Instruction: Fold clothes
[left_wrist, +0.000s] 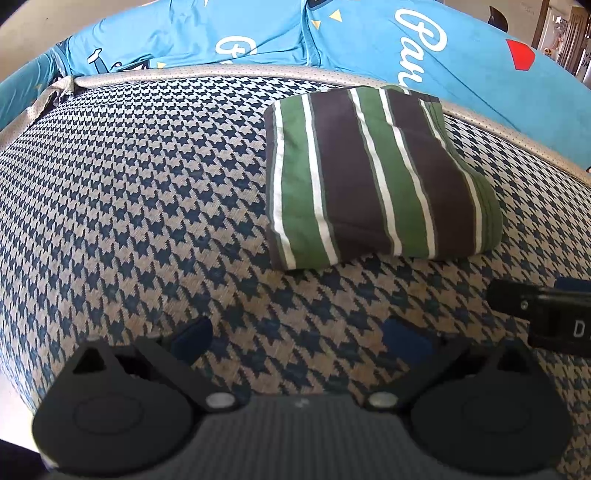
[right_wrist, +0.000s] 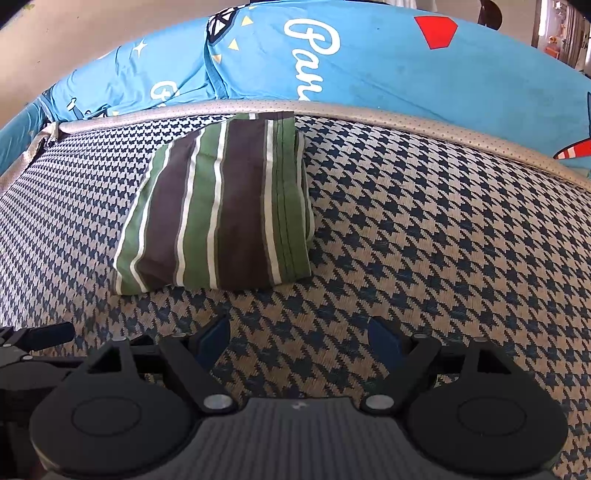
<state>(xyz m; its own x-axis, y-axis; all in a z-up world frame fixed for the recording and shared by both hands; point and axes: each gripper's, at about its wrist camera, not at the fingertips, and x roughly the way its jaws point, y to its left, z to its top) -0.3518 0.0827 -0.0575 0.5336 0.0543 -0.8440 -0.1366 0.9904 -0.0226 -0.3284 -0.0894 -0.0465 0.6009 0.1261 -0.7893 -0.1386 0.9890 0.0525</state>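
A folded garment (left_wrist: 373, 177) (right_wrist: 221, 210) with green, brown and white stripes lies flat on the houndstooth cushion (left_wrist: 140, 192) (right_wrist: 424, 221), near its far edge. My left gripper (left_wrist: 299, 338) hovers open above the cushion, in front of the garment and a little to its left, with nothing between its blue pads. My right gripper (right_wrist: 301, 338) is also open and empty, in front of the garment and to its right. The right gripper's black body shows at the right edge of the left wrist view.
A beige perforated trim (left_wrist: 229, 72) (right_wrist: 369, 110) borders the cushion's far side. Behind it lies blue bedding (left_wrist: 369, 33) (right_wrist: 388, 62) with white lettering and a red shape. Bare houndstooth fabric stretches left of the garment in the left wrist view and right of it in the right wrist view.
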